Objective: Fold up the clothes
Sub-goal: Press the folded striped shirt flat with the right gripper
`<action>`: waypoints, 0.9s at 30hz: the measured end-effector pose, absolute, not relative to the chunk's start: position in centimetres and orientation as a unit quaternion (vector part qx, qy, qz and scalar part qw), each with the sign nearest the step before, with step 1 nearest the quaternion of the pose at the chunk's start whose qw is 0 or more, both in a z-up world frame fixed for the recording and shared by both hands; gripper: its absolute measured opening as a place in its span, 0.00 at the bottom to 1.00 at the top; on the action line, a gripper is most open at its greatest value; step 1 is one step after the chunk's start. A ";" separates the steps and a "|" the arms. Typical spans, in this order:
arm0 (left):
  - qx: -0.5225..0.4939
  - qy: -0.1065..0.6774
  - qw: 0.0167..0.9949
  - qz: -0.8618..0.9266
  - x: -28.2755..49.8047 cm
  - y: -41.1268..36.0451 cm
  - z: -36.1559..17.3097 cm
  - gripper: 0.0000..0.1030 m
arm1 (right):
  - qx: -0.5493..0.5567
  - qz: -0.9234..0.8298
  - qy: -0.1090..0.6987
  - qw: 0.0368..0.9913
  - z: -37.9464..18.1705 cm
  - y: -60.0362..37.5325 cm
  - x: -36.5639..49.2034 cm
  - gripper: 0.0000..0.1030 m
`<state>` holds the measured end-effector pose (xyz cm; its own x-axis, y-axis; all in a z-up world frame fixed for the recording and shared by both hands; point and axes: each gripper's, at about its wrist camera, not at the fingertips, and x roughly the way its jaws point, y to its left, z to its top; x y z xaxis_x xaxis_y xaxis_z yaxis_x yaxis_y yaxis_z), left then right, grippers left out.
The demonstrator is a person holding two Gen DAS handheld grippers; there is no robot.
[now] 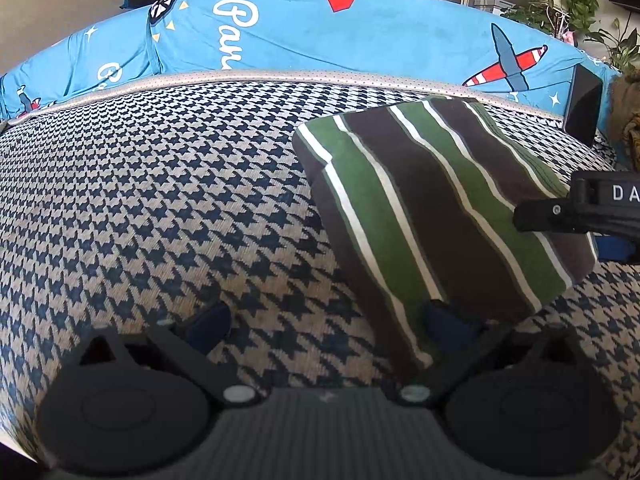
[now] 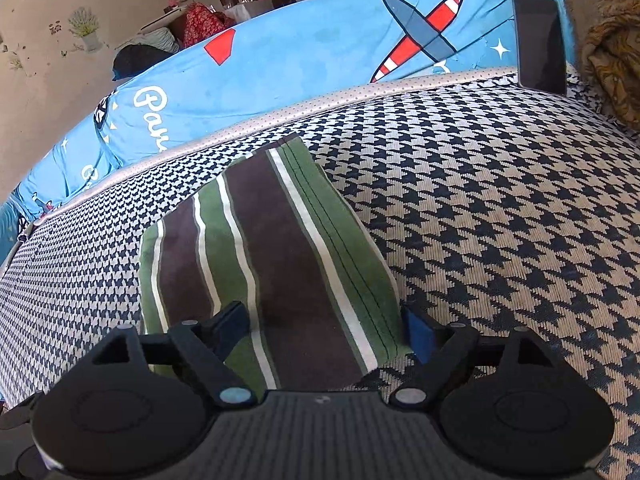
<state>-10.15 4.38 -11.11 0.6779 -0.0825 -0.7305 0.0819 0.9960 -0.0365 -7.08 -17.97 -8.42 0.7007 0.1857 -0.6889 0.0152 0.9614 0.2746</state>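
Note:
A folded garment [image 1: 432,208] with green, brown and white stripes lies flat on the houndstooth sofa seat [image 1: 160,200]. My left gripper [image 1: 326,322] is open wide at the garment's near left corner. Its right finger [image 1: 444,316] lies over that corner and its left finger rests over bare seat. My right gripper [image 1: 576,228] reaches in over the garment's right edge. In the right wrist view the garment [image 2: 280,240] lies between the spread jaws of the right gripper [image 2: 324,328]. The left finger [image 2: 232,324] is over the cloth and the blue right pad [image 2: 416,332] sits beside its edge without squeezing.
A blue cover printed with aeroplanes [image 1: 320,32] drapes the sofa back behind the seat. A dark phone [image 2: 540,40] leans against it at the right. A brown-gold patterned cloth [image 2: 608,40] is piled at the far right. Bare seat [image 2: 500,200] spreads right of the garment.

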 end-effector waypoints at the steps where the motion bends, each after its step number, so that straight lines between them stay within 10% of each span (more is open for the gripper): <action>1: -0.001 0.400 0.916 -0.044 -10.1 4.4 -11.1 1.00 | 0.132 0.047 0.385 0.912 -8.4 -18.0 -7.1 0.81; 27: 0.013 0.412 0.909 -0.054 -13.1 5.1 -10.6 1.00 | 0.270 0.026 0.365 0.891 -7.7 -25.4 -12.3 0.81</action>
<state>-13.13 5.12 -10.64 0.6544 -0.0871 -0.7511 0.1080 0.9939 -0.0212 -12.30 -25.35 -7.70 0.7324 0.2423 -0.6363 0.1513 0.8532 0.4991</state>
